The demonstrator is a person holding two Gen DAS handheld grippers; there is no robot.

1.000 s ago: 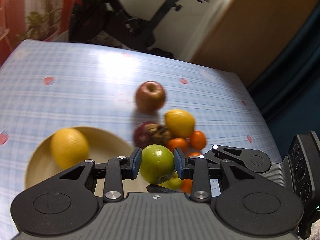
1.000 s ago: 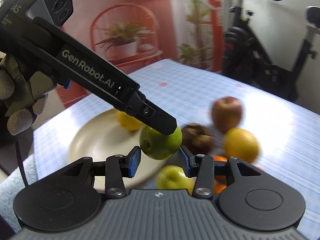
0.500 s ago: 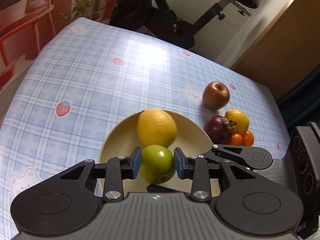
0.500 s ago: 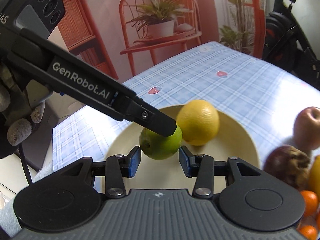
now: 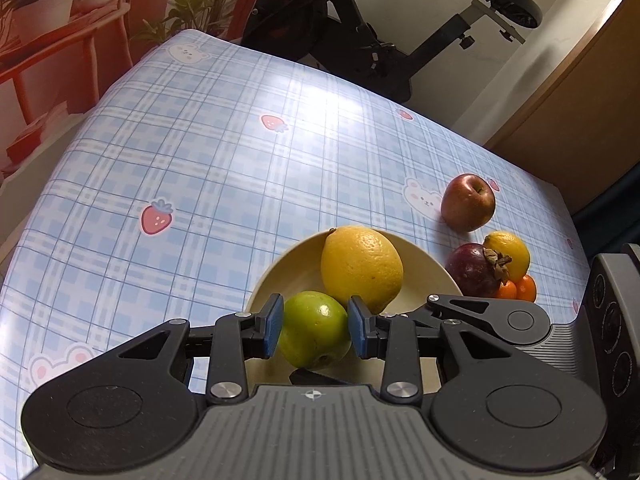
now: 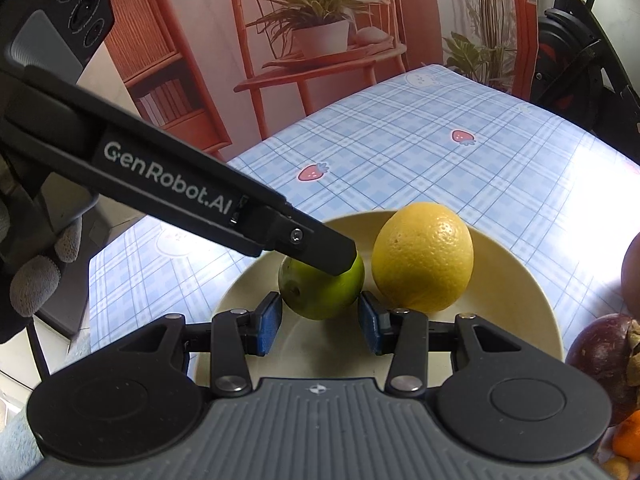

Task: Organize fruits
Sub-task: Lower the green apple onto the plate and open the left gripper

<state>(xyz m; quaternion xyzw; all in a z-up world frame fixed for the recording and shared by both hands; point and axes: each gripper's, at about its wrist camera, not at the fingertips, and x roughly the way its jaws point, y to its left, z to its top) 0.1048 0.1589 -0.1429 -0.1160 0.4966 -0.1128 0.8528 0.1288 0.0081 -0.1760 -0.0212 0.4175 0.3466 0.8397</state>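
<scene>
A green fruit [image 5: 312,326] sits low over the cream plate [image 5: 288,276], right beside a large yellow citrus [image 5: 360,268] lying on it. My left gripper [image 5: 316,320] is shut on the green fruit, blue pads pressed to both sides. In the right wrist view the same green fruit [image 6: 320,288] lies between the pads of my right gripper [image 6: 320,314], which is also shut on it, while a left finger [image 6: 312,246] crosses over its top. Whether the fruit touches the plate [image 6: 512,292] I cannot tell.
A red apple [image 5: 467,202], a dark purple fruit [image 5: 474,270], a small lemon [image 5: 510,250] and small oranges [image 5: 520,288] lie right of the plate on the blue checked tablecloth [image 5: 200,160]. An exercise bike [image 5: 360,40] stands beyond the far edge. A gloved hand [image 6: 36,284] holds the left tool.
Both grippers carried the green fruit leftward from above the fruit pile to over the plate, next to the yellow citrus. Over the last half second they have hardly moved.
</scene>
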